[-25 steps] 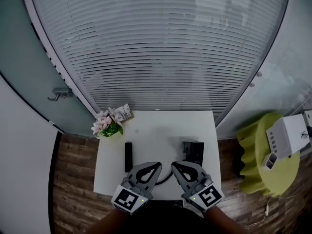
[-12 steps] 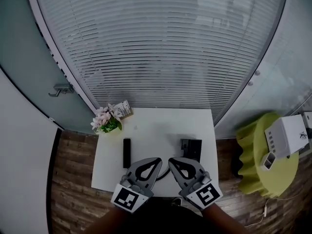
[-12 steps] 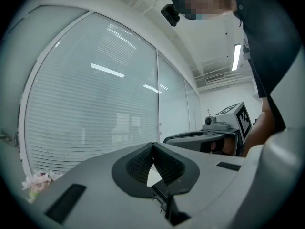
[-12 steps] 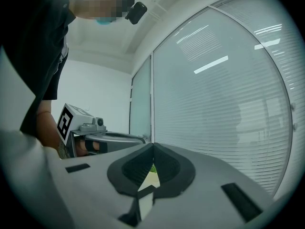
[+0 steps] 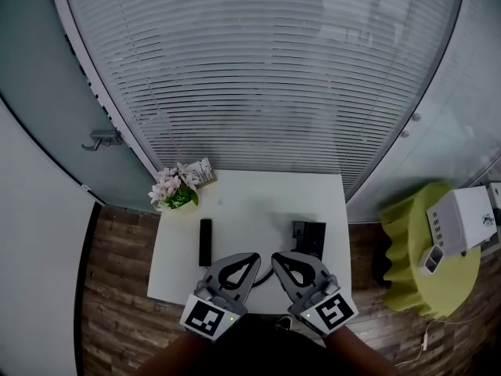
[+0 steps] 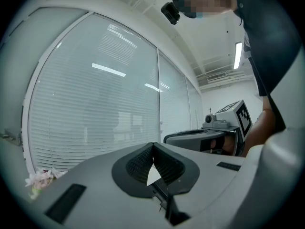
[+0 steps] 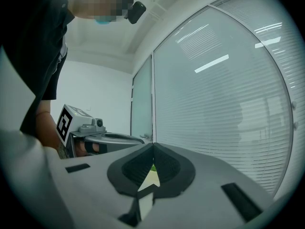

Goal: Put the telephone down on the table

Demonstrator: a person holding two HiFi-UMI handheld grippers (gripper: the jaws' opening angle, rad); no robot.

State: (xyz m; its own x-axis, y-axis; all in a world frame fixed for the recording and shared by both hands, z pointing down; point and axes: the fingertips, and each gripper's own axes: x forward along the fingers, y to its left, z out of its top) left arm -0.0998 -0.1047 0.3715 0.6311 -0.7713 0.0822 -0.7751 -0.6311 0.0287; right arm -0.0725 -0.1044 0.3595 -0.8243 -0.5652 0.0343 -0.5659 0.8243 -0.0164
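A black telephone handset point(image 5: 205, 241) lies flat on the white table point(image 5: 250, 210), left of the middle. The black telephone base point(image 5: 308, 238) sits at the right, and a dark cord point(image 5: 268, 279) curves between them near the front edge. My left gripper point(image 5: 255, 257) and right gripper point(image 5: 275, 258) hover side by side over the table's front edge, between handset and base, touching neither. Both are shut with nothing in them. In the left gripper view the jaws point(image 6: 152, 145) meet at their tips; in the right gripper view the jaws point(image 7: 153, 145) meet too.
A pot of pink flowers point(image 5: 174, 196) and a small card point(image 5: 202, 175) stand at the table's far left corner. A curved glass wall with blinds point(image 5: 266, 77) rises behind. A yellow-green stool point(image 5: 415, 269) with a white box point(image 5: 462, 219) stands on the wooden floor at the right.
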